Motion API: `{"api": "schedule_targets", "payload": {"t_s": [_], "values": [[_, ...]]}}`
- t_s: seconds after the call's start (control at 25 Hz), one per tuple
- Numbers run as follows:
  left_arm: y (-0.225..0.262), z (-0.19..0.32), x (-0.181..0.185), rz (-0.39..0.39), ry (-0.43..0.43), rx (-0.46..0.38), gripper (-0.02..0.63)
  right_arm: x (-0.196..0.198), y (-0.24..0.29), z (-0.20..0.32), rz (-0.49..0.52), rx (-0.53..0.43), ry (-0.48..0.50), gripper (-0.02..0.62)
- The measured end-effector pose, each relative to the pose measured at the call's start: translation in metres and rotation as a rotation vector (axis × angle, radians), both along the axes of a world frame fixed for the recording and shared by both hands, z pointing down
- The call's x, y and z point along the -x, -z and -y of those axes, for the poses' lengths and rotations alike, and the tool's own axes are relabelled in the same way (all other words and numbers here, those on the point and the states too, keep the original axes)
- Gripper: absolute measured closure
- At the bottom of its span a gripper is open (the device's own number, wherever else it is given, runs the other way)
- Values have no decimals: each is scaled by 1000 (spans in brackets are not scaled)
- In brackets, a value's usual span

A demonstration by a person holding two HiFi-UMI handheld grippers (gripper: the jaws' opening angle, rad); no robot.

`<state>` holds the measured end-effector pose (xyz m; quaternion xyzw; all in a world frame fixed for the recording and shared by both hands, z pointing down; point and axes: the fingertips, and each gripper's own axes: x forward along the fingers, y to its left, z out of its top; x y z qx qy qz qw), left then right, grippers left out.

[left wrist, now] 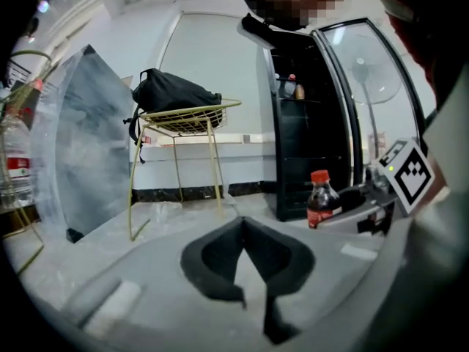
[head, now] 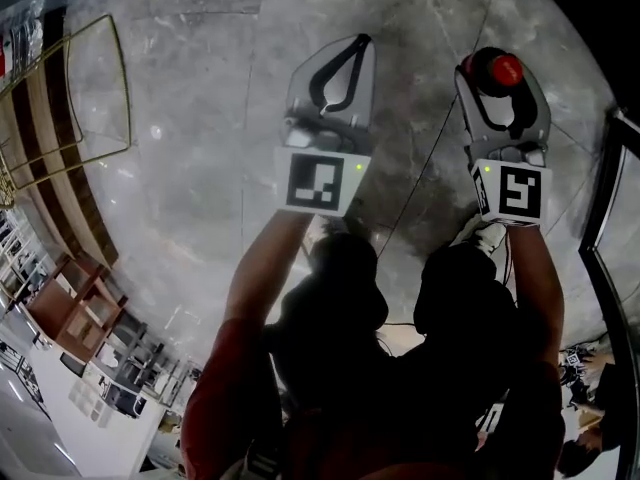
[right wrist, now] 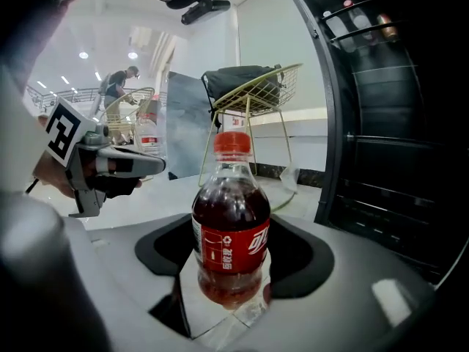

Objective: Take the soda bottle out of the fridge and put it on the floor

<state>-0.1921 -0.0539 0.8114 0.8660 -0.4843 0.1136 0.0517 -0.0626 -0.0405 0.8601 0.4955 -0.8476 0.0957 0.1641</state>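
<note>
Wire stool [left wrist: 183, 119]: I see it standing on the grey marble floor [head: 200, 118] at far left, with a black backpack [left wrist: 172, 92] resting on its seat.
Left gripper [head: 360, 43]: I read its jaws as together at the tips, with nothing between them; it hangs over bare floor.
Soda bottle [right wrist: 231, 233]: out of the fridge, upright, red cap on top, dark drink inside, red label facing me. I cannot tell whether its base touches the floor.
Right gripper [head: 497, 73]: just beside the left one, its jaws clamped on the soda bottle's lower body.
Fridge [left wrist: 308, 152]: black, at right, its glass door [left wrist: 370, 101] swung open; bottles stand on its upper shelves.
</note>
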Motion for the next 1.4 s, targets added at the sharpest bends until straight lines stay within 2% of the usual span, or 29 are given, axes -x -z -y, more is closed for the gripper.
{"api": "schedule_targets", "payload": {"t_s": [0.12, 0.24, 0.44, 0.64, 1.0, 1.4], "values": [[-11, 6, 3, -9, 29, -45, 606, 0, -10, 3, 12, -27, -7, 293], [-21, 3, 5, -17, 87, -56, 606, 5, -13, 1, 3, -60, 3, 293], [-33, -8, 0, 29, 50, -61, 606, 10, -18, -5, 19, -69, -12, 293], [-41, -17, 6, 5, 65, -50, 606, 10, -38, -8, 23, -35, -34, 293], [-53, -26, -1, 31, 57, -47, 606, 8, -76, 5, 35, 18, -36, 293], [-56, -31, -3, 61, 44, -49, 606, 22, -91, 38, -5, -31, -10, 293]]}}
